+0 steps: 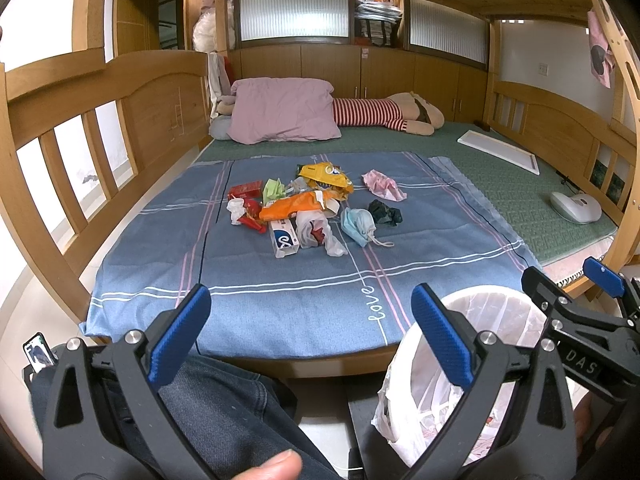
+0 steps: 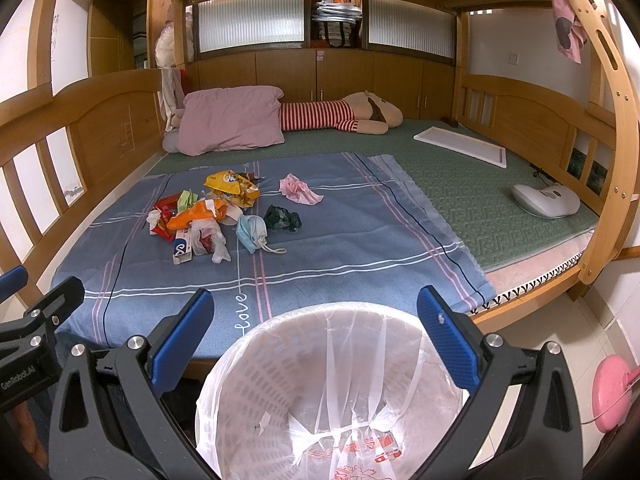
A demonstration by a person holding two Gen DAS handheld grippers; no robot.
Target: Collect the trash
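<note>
Crumpled wrappers (image 1: 308, 196) on striped blue bedsheet (image 1: 280, 292), mesh bin (image 2: 332, 392) plastic-lined.

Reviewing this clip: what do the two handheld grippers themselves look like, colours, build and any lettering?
Both match: black plastic frames with triangular cut-outs and silver bolts, ending in blue textured fingers. The left gripper shows "GenRobot.AI" lettering in the right wrist view; the right gripper shows "DAS" lettering in the left wrist view. No cables or sleeves are visible.
</note>
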